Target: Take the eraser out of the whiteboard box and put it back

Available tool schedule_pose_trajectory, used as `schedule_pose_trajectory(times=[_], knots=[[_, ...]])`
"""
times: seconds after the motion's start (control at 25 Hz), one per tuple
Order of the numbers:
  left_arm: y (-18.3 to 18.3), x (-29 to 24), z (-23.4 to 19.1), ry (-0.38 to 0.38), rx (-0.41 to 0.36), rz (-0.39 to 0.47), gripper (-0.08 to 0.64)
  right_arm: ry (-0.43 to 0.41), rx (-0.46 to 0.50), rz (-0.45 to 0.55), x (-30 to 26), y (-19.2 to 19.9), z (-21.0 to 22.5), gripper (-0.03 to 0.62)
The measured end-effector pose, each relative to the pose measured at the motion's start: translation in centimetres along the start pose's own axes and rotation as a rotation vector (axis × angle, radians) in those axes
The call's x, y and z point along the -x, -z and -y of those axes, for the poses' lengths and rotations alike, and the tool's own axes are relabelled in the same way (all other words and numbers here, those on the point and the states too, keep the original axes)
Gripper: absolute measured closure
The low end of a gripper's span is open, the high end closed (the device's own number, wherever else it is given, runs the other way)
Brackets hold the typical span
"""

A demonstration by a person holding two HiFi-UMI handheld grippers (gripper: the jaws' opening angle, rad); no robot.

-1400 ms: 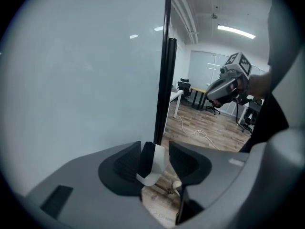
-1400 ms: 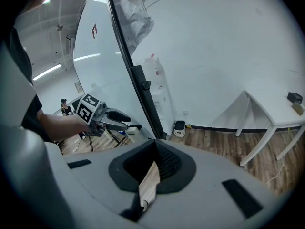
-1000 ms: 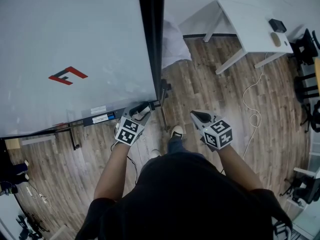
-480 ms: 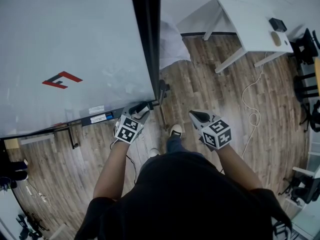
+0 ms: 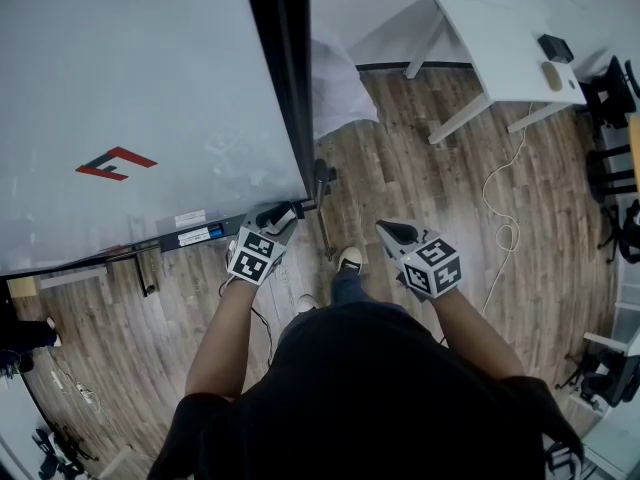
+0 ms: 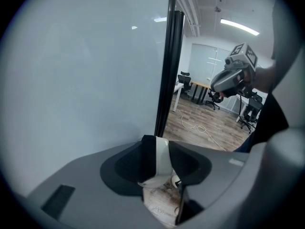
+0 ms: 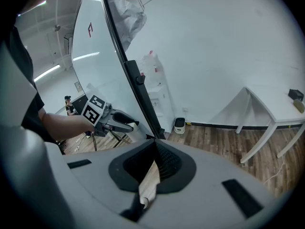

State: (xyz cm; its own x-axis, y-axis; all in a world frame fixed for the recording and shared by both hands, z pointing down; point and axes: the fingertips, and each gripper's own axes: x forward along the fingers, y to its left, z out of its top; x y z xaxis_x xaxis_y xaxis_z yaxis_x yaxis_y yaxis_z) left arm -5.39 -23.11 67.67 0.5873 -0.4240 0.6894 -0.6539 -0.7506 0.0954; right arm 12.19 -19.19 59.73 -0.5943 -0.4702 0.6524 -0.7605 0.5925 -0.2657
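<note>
A brown wood-plank floor carries a white rectangular table by the far wall, with a loose white cable curling beside its legs. At the table's right end lie a small black box and a beige oval object. The long dark whiteboard box holds things too small to tell.

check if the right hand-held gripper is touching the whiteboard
Apart. The head view shows the right hand-held gripper over the wood floor, with bare boards between it and the whiteboard.
</note>
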Motion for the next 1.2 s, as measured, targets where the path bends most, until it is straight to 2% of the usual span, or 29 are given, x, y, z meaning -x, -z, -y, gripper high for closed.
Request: schedule_pose_trajectory(times=[0.56,1.2], knots=[[-0.3,0.6,0.1,-0.003,0.048,0.033,0.4,-0.016,0.01,-0.005,0.3,0.6,-0.8,0.598],[-2.4,3.6,0.8,-0.046,0.051,0.119,0.402,-0.025,0.025,0.022,1.3,0.9,-2.4,0.598]])
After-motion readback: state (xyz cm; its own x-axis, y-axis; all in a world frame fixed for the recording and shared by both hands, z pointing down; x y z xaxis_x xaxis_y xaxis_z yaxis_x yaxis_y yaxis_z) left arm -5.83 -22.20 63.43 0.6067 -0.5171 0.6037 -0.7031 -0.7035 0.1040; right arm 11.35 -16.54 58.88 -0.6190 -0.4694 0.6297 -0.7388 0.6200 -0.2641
